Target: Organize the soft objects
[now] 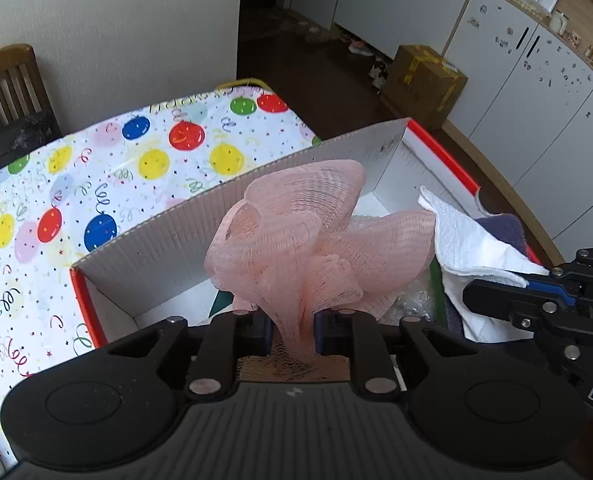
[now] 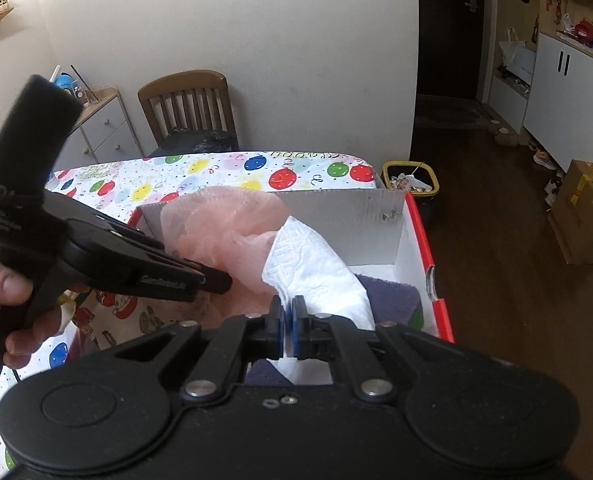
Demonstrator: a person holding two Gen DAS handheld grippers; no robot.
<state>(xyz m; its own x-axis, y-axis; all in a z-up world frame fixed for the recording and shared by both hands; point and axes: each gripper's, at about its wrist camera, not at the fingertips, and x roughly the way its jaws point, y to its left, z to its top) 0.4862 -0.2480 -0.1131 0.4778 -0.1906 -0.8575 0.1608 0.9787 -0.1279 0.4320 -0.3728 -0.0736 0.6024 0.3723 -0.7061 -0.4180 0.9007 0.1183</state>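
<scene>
My left gripper is shut on a pink mesh bath pouf and holds it above a red-edged cardboard box. The pouf also shows in the right wrist view, with the left gripper beside it. My right gripper is shut on a white paper towel, held over the box's right part. The towel and right gripper show at the right of the left wrist view. A purple cloth lies in the box under the towel.
The box sits on a table with a balloon-print cloth. A wooden chair stands behind the table against the wall. A bin and a brown carton stand on the dark floor to the right.
</scene>
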